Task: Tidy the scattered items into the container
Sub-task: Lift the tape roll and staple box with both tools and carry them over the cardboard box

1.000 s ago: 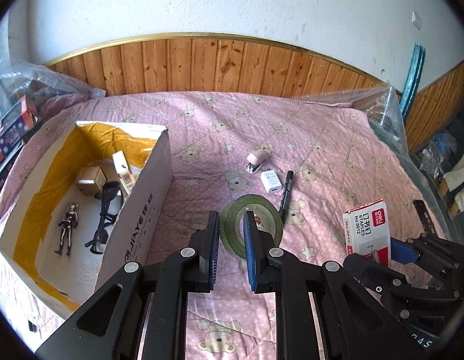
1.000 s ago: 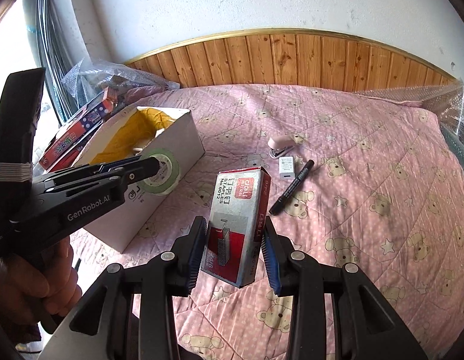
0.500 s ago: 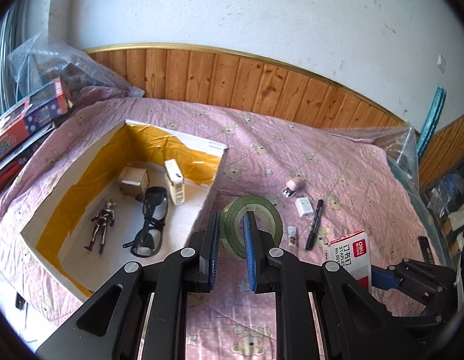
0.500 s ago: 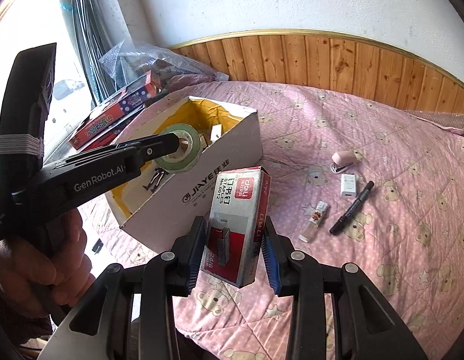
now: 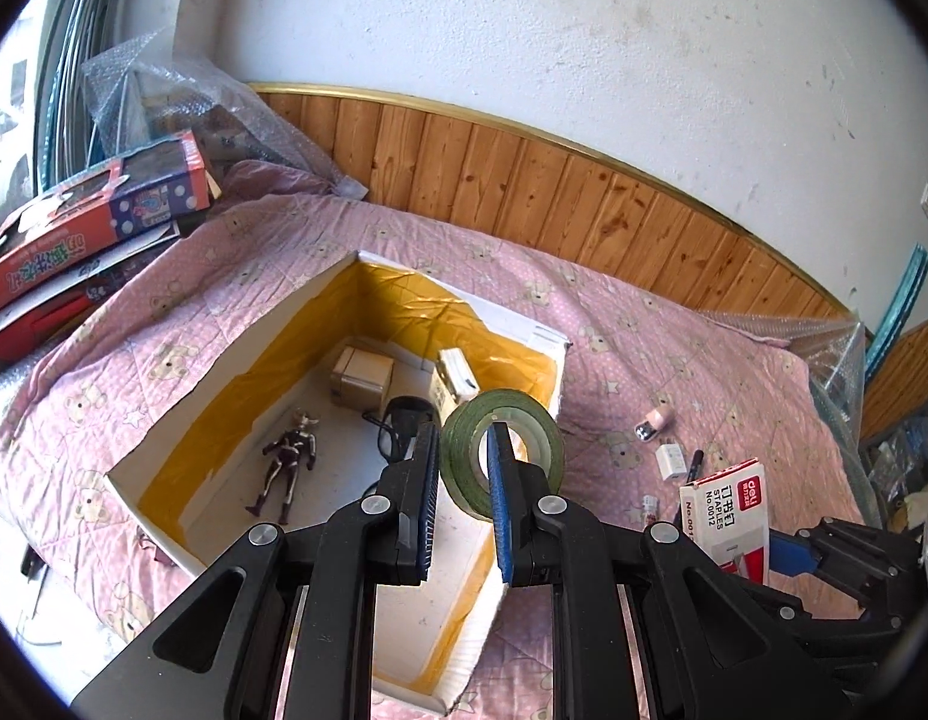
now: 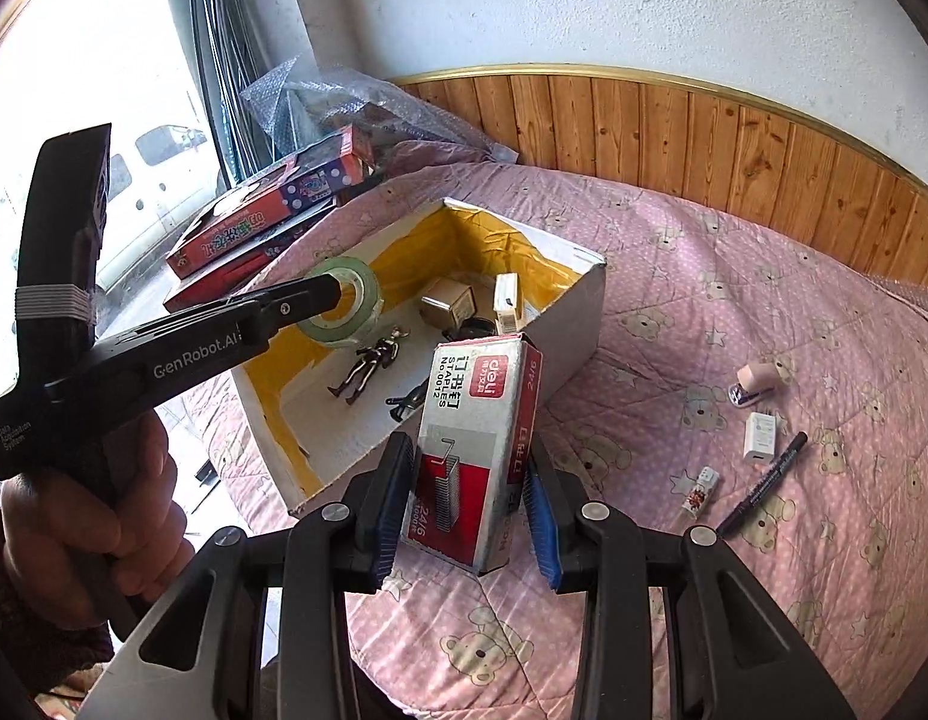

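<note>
My left gripper (image 5: 461,450) is shut on a green tape roll (image 5: 530,429) and holds it above the open white box with yellow lining (image 5: 182,420). It also shows in the right wrist view (image 6: 347,300), over the box (image 6: 575,324). My right gripper (image 6: 467,480) is shut on a red and grey staples box (image 6: 476,420), held above the pink quilt beside the box's near right corner. A toy figure (image 5: 287,459), black glasses (image 5: 398,420) and small cartons (image 5: 362,375) lie inside the box.
On the quilt to the right lie a pink stapler (image 6: 758,381), a white charger (image 6: 760,435), a small tube (image 6: 701,489) and a black marker (image 6: 764,486). Red game boxes (image 6: 266,210) and bubble wrap (image 6: 344,96) sit at the far left. A wood-panelled wall runs behind.
Both grippers have swung left. The tape roll has gone from over the quilt to over the box, and the staples box has come up close to the box's near side.
</note>
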`<state>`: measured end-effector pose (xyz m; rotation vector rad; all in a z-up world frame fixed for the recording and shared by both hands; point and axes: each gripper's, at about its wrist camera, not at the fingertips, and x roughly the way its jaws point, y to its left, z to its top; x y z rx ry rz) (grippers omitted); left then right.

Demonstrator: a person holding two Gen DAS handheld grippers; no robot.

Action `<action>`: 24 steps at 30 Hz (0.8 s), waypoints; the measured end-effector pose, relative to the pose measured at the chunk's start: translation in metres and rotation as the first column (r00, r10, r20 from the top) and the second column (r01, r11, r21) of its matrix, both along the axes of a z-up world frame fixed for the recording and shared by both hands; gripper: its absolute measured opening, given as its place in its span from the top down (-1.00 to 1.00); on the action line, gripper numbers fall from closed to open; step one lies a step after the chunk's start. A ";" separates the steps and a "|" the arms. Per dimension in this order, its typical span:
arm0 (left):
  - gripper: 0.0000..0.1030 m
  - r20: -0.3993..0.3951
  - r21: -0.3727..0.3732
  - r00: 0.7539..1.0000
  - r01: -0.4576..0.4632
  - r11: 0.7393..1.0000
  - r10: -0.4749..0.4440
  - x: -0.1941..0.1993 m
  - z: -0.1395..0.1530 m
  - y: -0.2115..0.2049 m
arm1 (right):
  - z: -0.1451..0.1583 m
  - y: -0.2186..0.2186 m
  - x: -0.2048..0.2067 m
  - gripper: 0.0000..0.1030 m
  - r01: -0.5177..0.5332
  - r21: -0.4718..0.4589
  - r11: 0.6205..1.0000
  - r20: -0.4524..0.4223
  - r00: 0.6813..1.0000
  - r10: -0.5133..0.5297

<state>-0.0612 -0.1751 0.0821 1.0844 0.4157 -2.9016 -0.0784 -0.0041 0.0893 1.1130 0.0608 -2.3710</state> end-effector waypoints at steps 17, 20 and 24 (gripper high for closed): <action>0.70 0.000 0.041 0.994 -0.112 0.993 0.112 -0.008 -0.001 -0.073 | 0.011 -0.052 -0.044 0.27 -0.063 -0.023 0.998 0.024 0.998 0.064; 0.70 0.006 0.056 0.992 -0.127 0.990 0.127 -0.009 -0.002 -0.085 | 0.014 -0.056 -0.055 0.27 -0.063 -0.042 0.997 0.032 0.997 0.064; 0.70 0.014 0.067 0.989 -0.147 0.987 0.147 -0.010 -0.004 -0.101 | 0.013 -0.061 -0.068 0.27 -0.063 -0.074 0.995 0.053 0.996 0.067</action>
